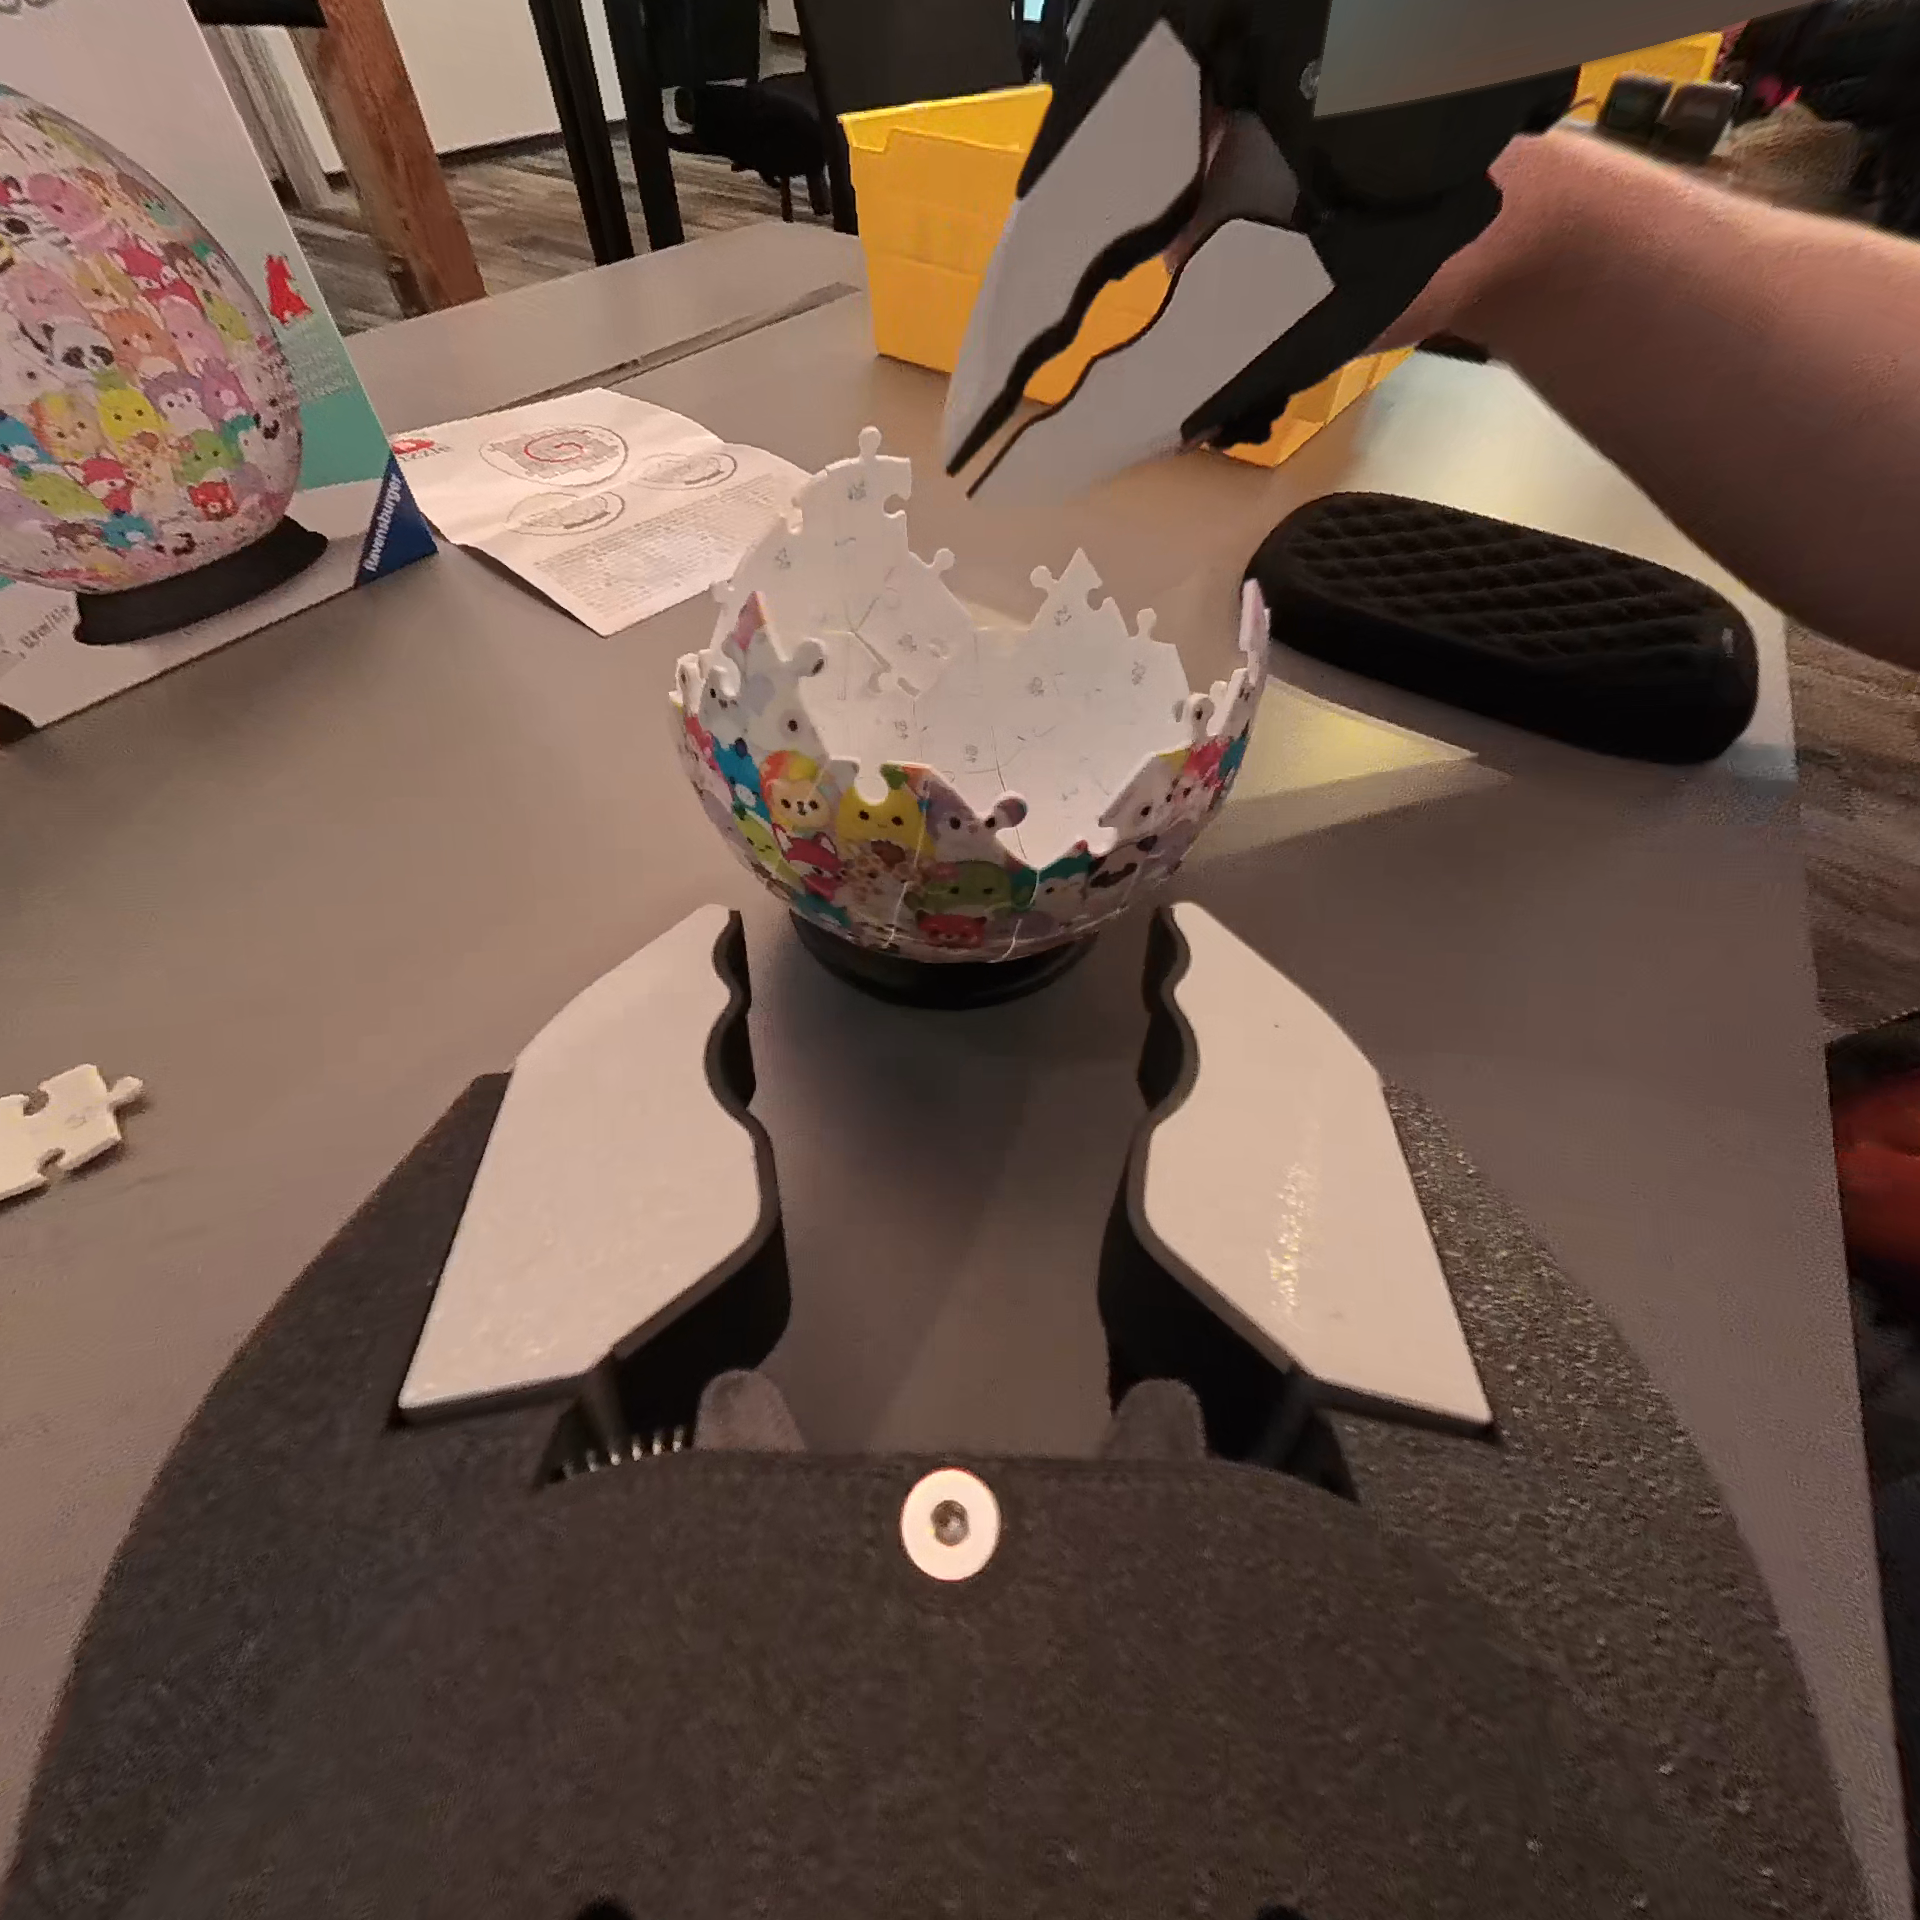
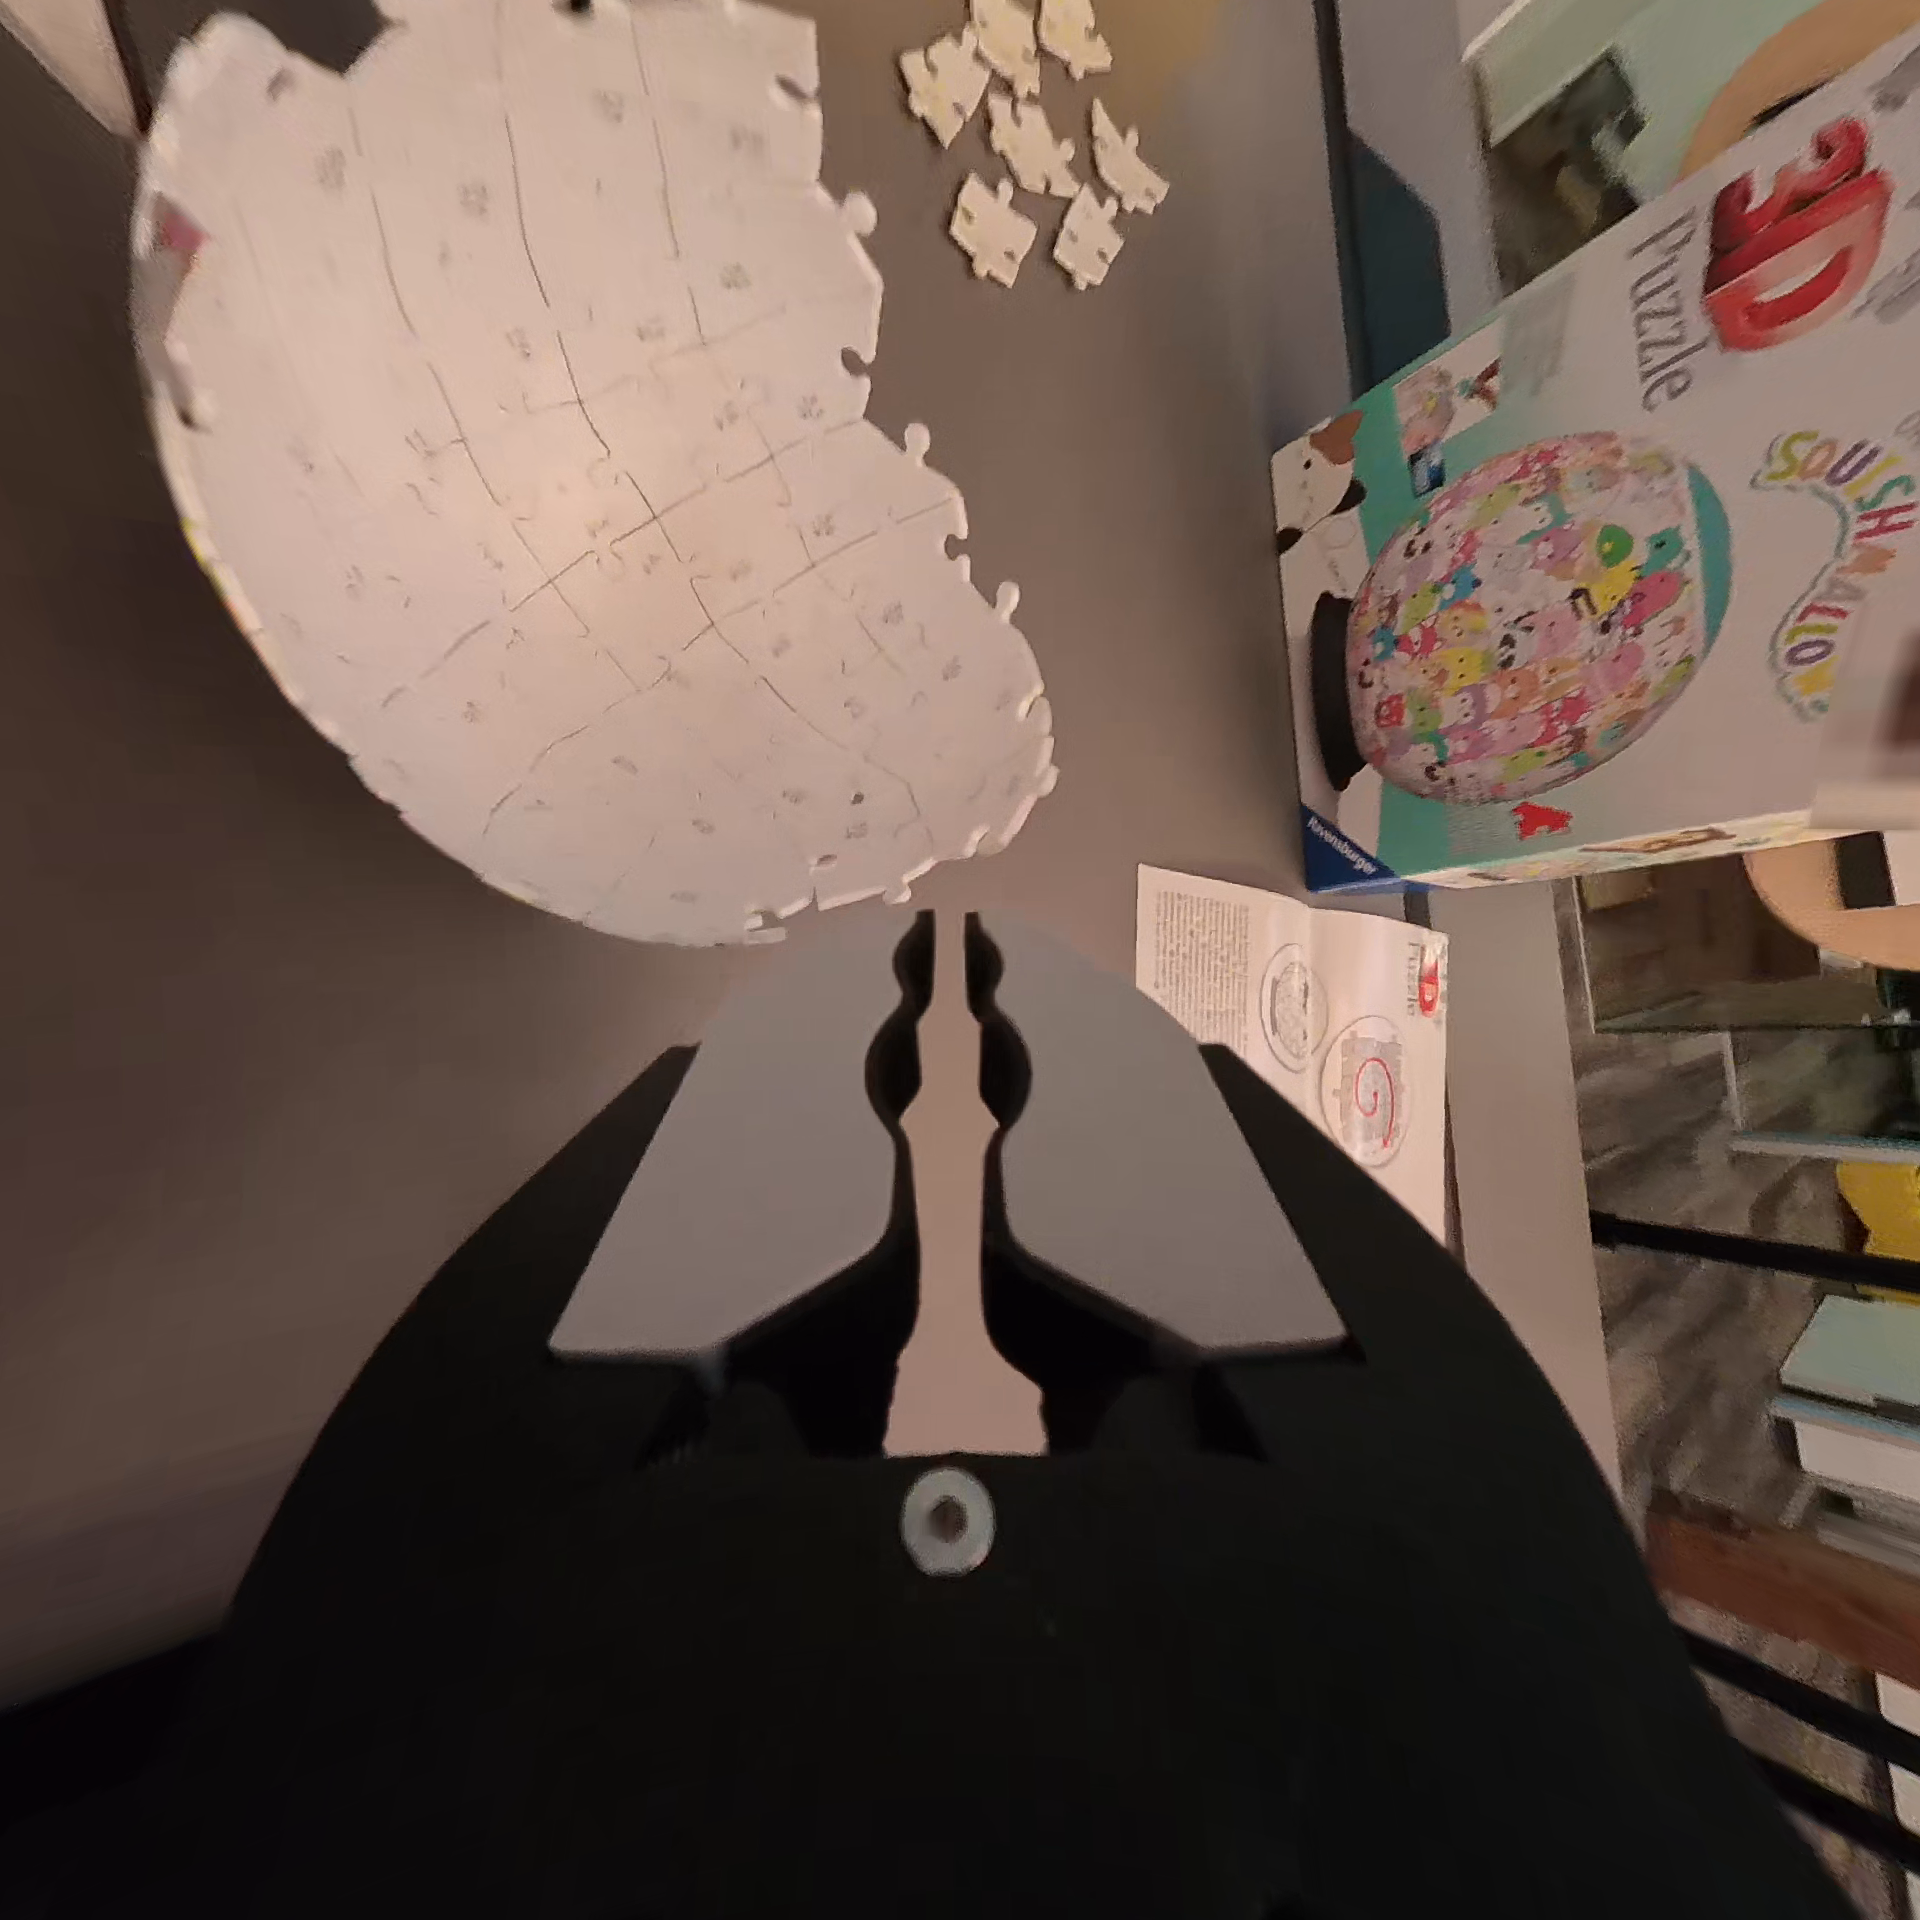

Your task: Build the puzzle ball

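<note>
1. The half-built ball (image 1: 966,790) is sitting on a black stand (image 1: 940,971) in the middle of the grey table (image 1: 312,883), open side up.
2. The left gripper (image 1: 948,935) is hovering just in front of the stand, fingers spread wide, holding nothing.
3. The right gripper (image 1: 971,473) is hanging above the ball's rim, fingertips nearly pressed together with nothing between them.
4. Loose pieces (image 2: 1039,135), the box (image 2: 1579,582) and a leaflet (image 2: 1309,1029) are lying nearby.
</note>
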Available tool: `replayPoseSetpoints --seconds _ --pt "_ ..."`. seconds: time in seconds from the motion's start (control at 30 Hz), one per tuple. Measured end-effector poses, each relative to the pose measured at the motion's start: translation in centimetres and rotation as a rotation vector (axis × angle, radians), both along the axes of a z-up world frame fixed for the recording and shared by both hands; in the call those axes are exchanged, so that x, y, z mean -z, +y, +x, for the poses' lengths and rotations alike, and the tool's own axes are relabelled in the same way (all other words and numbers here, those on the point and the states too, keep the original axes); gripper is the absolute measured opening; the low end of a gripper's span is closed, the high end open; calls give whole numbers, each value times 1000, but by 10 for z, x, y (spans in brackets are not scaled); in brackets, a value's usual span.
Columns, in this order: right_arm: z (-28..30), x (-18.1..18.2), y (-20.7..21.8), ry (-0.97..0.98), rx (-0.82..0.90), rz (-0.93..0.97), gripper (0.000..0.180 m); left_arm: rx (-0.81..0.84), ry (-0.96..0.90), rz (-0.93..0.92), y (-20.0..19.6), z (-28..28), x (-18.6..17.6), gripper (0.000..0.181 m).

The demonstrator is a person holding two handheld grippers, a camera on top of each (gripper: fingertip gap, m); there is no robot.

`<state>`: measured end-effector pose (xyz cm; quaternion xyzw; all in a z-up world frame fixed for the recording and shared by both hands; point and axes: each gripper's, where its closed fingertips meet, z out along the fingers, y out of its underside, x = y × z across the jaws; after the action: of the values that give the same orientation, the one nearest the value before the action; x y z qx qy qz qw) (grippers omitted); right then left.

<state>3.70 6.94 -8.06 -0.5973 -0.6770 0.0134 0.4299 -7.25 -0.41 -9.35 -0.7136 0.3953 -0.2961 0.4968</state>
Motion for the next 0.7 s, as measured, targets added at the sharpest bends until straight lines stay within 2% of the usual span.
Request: replayPoseSetpoints --seconds 0.1,0.33,0.7 --pt "0 1 0 33 -24 29 5 2 -16 29 0 0 -4 71" --pt "-1 15 -2 -27 -85 41 12 11 -23 34 2 3 -5 73" --pt "-6 17 -1 -40 -146 62 9 89 -70 -41 3 1 -7 74"
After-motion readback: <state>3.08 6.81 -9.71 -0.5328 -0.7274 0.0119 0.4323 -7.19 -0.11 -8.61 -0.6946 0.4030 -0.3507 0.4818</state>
